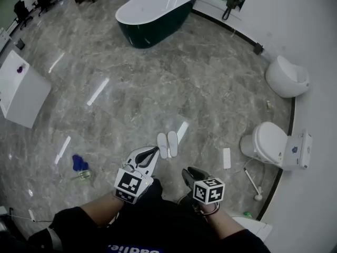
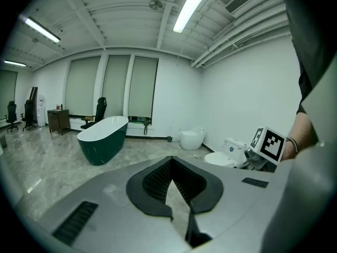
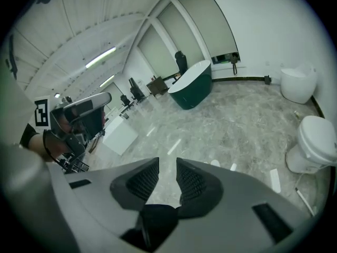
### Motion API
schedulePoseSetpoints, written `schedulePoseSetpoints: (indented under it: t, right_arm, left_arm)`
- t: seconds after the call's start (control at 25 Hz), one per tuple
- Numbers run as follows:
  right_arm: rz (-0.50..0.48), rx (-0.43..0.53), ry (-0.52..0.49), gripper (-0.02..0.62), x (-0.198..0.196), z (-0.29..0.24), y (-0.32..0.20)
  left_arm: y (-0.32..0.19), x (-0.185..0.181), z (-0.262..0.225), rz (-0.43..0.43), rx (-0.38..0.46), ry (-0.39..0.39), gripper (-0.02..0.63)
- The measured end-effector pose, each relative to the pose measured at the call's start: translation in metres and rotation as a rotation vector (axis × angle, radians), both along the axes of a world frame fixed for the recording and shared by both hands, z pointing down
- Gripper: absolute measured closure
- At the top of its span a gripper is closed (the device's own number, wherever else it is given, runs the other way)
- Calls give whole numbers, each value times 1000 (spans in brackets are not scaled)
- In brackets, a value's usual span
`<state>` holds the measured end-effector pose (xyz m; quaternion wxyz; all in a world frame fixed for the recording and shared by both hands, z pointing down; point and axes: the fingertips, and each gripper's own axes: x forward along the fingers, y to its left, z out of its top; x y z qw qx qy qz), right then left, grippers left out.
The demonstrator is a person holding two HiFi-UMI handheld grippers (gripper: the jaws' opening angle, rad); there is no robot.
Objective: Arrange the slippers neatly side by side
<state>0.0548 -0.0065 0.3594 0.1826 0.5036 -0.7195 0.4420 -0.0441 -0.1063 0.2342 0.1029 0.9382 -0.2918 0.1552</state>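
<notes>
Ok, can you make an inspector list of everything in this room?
Surface: shiny grey marble floor.
Job's things: two white slippers, side by side on the floor.
Clutter: blue thing; flat white piece near the toilet.
Grippers: left gripper shut, empty; right gripper open, empty.
Cables: maybe a thin cord at lower left.
Surroundings: dark green bathtub, white cabinet.

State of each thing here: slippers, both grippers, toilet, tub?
slippers: on the floor, side by side, not held
left gripper: shut at the tips, empty
right gripper: jaws slightly apart, empty
toilet: lid down
tub: upright, nothing seen inside
</notes>
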Motion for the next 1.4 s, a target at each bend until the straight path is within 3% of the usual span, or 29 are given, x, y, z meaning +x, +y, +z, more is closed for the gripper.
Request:
schedulePoseSetpoints:
  t: [0.12, 0.32, 0.6, 0.8, 0.96, 1.04, 1.24, 1.4]
  right_arm:
    - [-35, 63, -7, 499, 11, -14, 27]
    - [-115, 157, -3, 500, 39, -39, 85]
    - [-138, 291, -43, 500, 67, -98, 141]
    - [-134, 417, -59, 500, 55, -157, 178]
    - [-130, 550, 1, 508, 42, -192, 207]
    - [-120, 590, 48, 595, 38, -202, 218]
    - [-148, 779, 120, 597, 11, -241, 231]
    - [-154, 847, 156, 597, -14, -258, 235]
  left_arm:
    - [39, 10, -15, -26, 33, -4, 604]
    - [120, 27, -29, -151, 31, 19, 604]
    - [218, 74, -50, -179, -8, 40, 604]
    - [274, 98, -75, -123, -25, 73, 604]
    - [307, 105, -78, -47, -17, 79, 604]
    - [318, 106, -80, -8, -16, 73, 604]
    - [325, 88, -97, 38, 32, 86, 604]
    - [326, 67, -106, 53, 63, 86, 604]
